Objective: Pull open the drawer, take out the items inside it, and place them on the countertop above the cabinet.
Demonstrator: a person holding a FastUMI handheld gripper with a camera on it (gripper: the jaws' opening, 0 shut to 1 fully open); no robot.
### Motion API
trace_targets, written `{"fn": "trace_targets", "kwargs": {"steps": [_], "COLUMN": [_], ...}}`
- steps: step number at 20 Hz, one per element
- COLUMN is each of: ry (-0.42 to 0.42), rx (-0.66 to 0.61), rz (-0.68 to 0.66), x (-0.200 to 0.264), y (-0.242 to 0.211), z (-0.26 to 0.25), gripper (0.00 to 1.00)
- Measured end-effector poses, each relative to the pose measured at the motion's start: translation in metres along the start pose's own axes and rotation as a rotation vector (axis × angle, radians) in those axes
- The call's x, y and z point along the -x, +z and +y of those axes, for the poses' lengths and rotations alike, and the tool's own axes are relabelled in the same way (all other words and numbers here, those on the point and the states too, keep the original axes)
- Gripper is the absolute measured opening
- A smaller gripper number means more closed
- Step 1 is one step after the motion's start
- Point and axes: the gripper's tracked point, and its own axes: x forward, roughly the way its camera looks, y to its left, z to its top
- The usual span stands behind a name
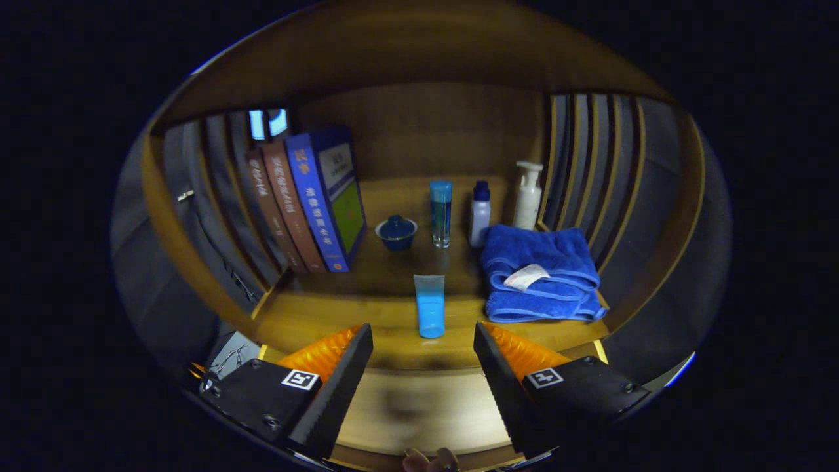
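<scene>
Closest to me, the gripper (pixel 423 367) hangs with its fingers spread wide and nothing between them, low over the front edge of the table (pixel 314 314). Just ahead of the fingers, in line with the gap, a blue tube (pixel 430 305) stands on its cap near that front edge, apart from everything else. To its right lies a folded blue towel (pixel 541 274) with a white tag on top.

Farther back a small lidded cup (pixel 396 232), a tall clear bottle (pixel 440 214), a little white bottle (pixel 480 214) and a pump bottle (pixel 527 195) stand in a loose row, the pump bottle near the slatted right wall. A few books (pixel 314 200) lean against the left side.

I can't see the drawer from here, so I can't say whether it is open or what remains inside. My guess is the tube has been set down, and any other items are yet to come.

Open room lies left of the tube and between it and the back row. The tube stands close to the edge, so a careless pass could tip it off.
</scene>
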Motion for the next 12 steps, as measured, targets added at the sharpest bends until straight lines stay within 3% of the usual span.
{"fn": "trace_targets", "kwargs": {"steps": [7, 12], "ry": [0.016, 0.06], "rx": [-0.061, -0.022], "rz": [-0.238, -0.272], "x": [0.109, 0.144], "y": [-0.039, -0.098], "z": [-0.011, 0.0], "gripper": [0.99, 1.0]}}
